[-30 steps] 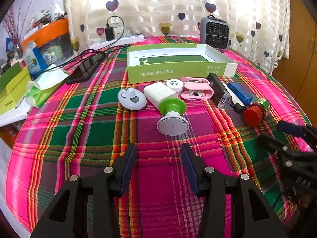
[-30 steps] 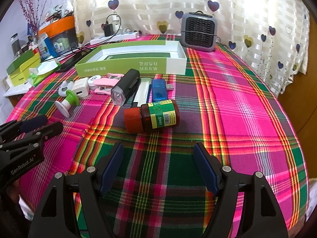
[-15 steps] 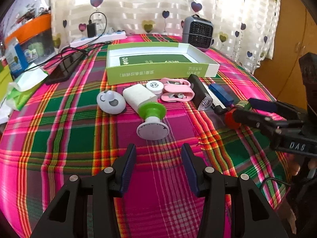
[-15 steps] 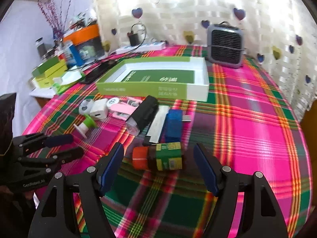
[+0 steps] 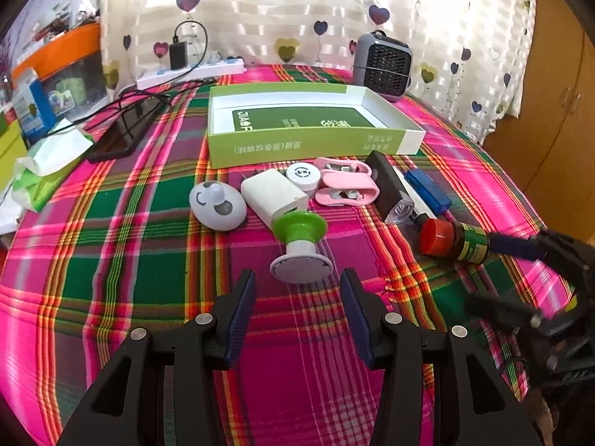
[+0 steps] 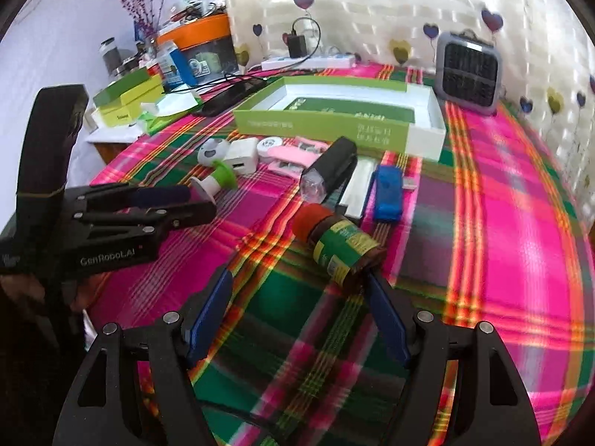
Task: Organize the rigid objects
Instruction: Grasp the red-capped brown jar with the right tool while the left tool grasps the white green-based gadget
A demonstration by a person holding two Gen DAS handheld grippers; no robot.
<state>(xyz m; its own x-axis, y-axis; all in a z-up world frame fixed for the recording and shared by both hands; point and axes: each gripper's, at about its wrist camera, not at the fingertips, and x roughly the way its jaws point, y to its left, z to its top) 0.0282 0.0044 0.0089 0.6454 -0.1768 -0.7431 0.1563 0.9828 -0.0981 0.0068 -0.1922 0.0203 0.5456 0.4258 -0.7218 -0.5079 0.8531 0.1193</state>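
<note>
Right hand-held gripper (image 6: pixel 299 310) spread, bottle (image 6: pixel 340 251) base at its right finger | left hand-held gripper (image 5: pixel 297 303) spread, seen nearest the green suction cup (image 5: pixel 299 243) | green box (image 5: pixel 316 145): insert only.

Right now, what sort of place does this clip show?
Probably a room in a home: a table under a plaid tablecloth, heart-print curtains behind it, and a power strip beside a small heater.

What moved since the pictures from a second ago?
The right gripper moved forward to the brown bottle, which now lies partly between its open jaws, not yet held. The left gripper crept closer to the green-and-white stopper, still open. The bottle, the other small things and the green box stayed put on the tablecloth.
</note>
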